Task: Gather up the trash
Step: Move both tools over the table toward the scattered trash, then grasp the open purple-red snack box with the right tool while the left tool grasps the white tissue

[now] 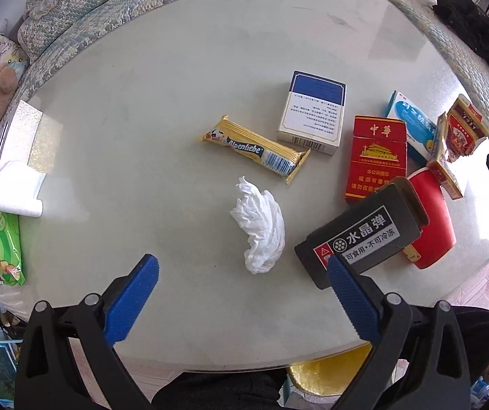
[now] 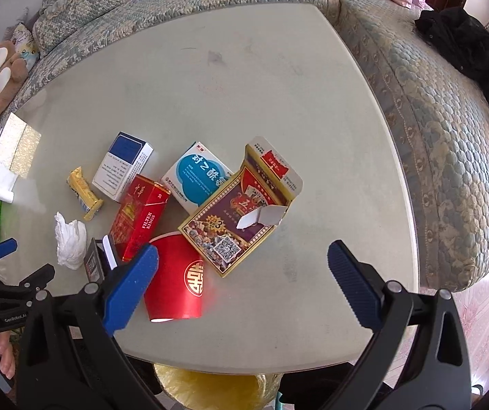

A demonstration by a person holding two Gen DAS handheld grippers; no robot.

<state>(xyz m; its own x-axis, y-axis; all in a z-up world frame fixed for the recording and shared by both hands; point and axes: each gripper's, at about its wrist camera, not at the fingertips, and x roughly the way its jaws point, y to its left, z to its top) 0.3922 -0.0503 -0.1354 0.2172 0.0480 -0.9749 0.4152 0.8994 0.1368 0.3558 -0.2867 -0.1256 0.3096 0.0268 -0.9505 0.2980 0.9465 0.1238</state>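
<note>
My left gripper [image 1: 242,268] and right gripper [image 2: 242,263] both stood spread, empty. The crumpled tissue [image 1: 260,229] lay on the worktop [image 1: 142,102], just below the candy wrapper [image 1: 256,148]; the dark box [image 1: 360,235] possibly touched my left jaw.

Far table [image 2: 244,78] half bare; boxes [image 2: 241,212] perhaps crowd the cup [image 2: 176,283]

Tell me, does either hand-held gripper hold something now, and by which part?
Nothing is held. The left hand-held gripper and the right hand-held gripper both stand open above the table.
</note>
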